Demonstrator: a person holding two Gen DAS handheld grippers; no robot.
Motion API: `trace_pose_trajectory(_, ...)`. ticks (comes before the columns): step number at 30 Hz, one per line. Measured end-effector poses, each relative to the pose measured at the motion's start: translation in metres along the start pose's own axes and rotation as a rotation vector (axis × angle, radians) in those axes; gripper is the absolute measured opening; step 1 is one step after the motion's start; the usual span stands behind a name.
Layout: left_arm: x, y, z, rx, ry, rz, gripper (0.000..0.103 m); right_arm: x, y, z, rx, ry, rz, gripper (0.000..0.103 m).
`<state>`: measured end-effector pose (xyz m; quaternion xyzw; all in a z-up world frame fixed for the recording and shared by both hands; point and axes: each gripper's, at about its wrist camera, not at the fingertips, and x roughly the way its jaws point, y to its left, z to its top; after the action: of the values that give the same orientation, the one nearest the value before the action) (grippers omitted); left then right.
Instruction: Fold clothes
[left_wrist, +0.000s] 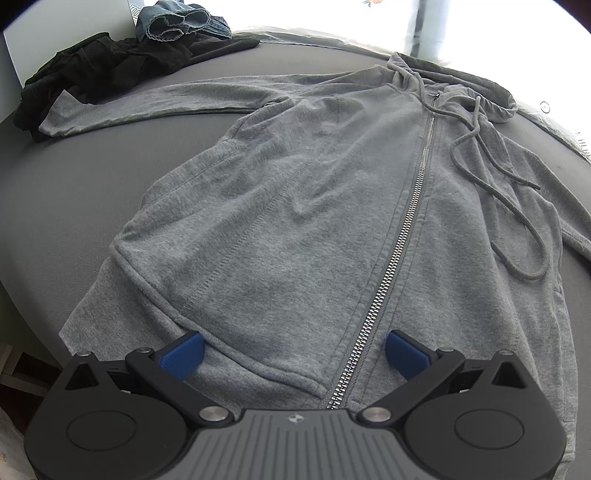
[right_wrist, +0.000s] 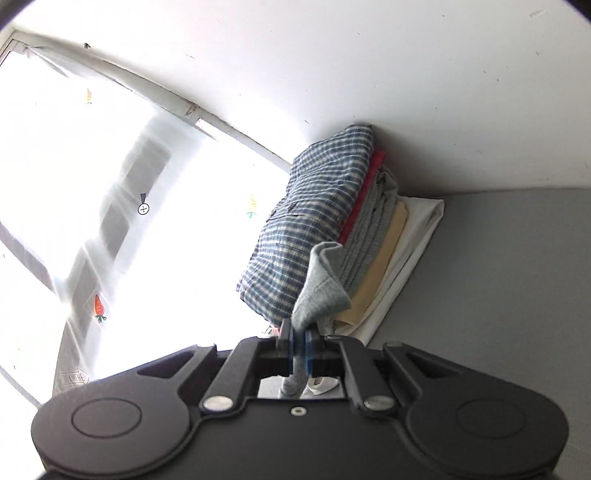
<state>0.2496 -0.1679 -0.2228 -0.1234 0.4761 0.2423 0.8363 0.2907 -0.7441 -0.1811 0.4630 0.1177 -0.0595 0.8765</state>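
Grey zip hoodie (left_wrist: 314, 221) is lying flat on the grey surface (left_wrist: 92, 206), hem nearest. Left gripper (left_wrist: 293, 352) is hovering wide over the hem; right gripper (right_wrist: 298, 345) is pinching a grey fabric corner (right_wrist: 321, 284) near the folded stack (right_wrist: 332, 229). The thin pinch risks slipping; the loose drawstring (left_wrist: 517, 206) may be snagging.

**Blown-out window, sharp cloth**

Daylight poured from the window (right_wrist: 74, 184) and burned it to white in both my views, hazing its frame. The hoodie (left_wrist: 295, 221) lay evenly lit with soft shadows and sharp weave. Fisheye bent every edge; the corners went black.
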Motion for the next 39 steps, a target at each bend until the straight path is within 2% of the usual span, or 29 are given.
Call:
trace_pose_trajectory(1, 0.0, 0.0, 0.0, 0.0, -0.002, 0.0, 0.103, -0.001, 0.0, -0.003, -0.061, 0.025, -0.073, 0.006)
trace_pose_trajectory(3, 0.0, 0.0, -0.001, 0.001, -0.006, 0.0, 0.103, 0.009, -0.009, -0.017, -0.217, 0.14, -0.312, 0.007)
trace_pose_trajectory(5, 0.0, -0.001, -0.001, 0.001, -0.007, 0.0, 0.103, 0.021, -0.02, -0.031, -0.301, 0.247, -0.463, 0.007)
trace_pose_trajectory(7, 0.0, -0.001, 0.0, 0.001, -0.007, 0.0, 0.103, 0.017, -0.02, -0.038, -0.313, 0.234, -0.491, 0.013)
trace_pose_trajectory(8, 0.0, -0.001, 0.0, 0.001, -0.007, 0.0, 0.103, 0.015, -0.02, -0.04, -0.32, 0.225, -0.504, 0.025)
trace_pose_trajectory(9, 0.0, -0.001, 0.0, 0.001, -0.007, 0.0, 0.103, 0.014, -0.017, -0.04, -0.331, 0.209, -0.514, 0.041)
trace_pose_trajectory(10, 0.0, -0.001, 0.0, 0.001, -0.008, 0.0, 0.103, 0.014, -0.015, -0.04, -0.357, 0.193, -0.522, 0.046)
trace_pose_trajectory(14, 0.0, -0.001, -0.001, 0.002, -0.011, -0.001, 0.103, 0.019, -0.007, -0.029, -0.486, 0.175, -0.561, 0.05)
trace_pose_trajectory(17, 0.0, -0.001, -0.001, 0.004, -0.012, -0.002, 0.103, 0.03, -0.019, -0.014, -0.533, 0.169, -0.574, 0.057)
trace_pose_trajectory(23, 0.0, -0.001, 0.0, 0.008, -0.007, -0.004, 0.103, 0.068, -0.032, -0.002, -0.562, 0.259, -0.542, 0.06)
trace_pose_trajectory(26, 0.0, -0.001, 0.0, 0.008, -0.005, -0.005, 0.103, 0.079, -0.031, -0.009, -0.608, 0.283, -0.542, 0.052)
trace_pose_trajectory(28, 0.0, -0.001, -0.001, 0.007, -0.007, -0.004, 0.103, 0.082, -0.028, -0.016, -0.649, 0.275, -0.545, 0.038)
trace_pose_trajectory(29, 0.0, 0.0, -0.001, 0.007, -0.007, -0.004, 0.103, 0.083, -0.027, -0.019, -0.666, 0.273, -0.544, 0.013)
trace_pose_trajectory(30, 0.0, 0.0, -0.001, 0.007, -0.008, -0.004, 0.103, 0.085, -0.025, -0.019, -0.672, 0.281, -0.536, 0.006)
trace_pose_trajectory(33, 0.001, 0.0, 0.001, 0.008, 0.005, -0.005, 0.103, 0.088, -0.017, -0.018, -0.725, 0.277, -0.536, 0.005)
trace_pose_trajectory(35, 0.001, 0.0, 0.002, 0.007, 0.017, -0.005, 0.103, 0.076, 0.0, -0.012, -0.808, 0.172, -0.56, 0.005)
trace_pose_trajectory(37, 0.002, 0.0, 0.004, 0.007, 0.024, -0.005, 0.103, 0.064, 0.005, -0.001, -0.808, 0.074, -0.622, 0.005)
trace_pose_trajectory(38, 0.002, 0.0, 0.004, 0.007, 0.024, -0.005, 0.103, 0.06, 0.005, 0.004, -0.802, 0.041, -0.65, 0.005)
trace_pose_trajectory(39, 0.002, 0.001, 0.004, 0.007, 0.024, -0.004, 0.103, 0.063, -0.004, 0.01, -0.769, 0.067, -0.671, 0.005)
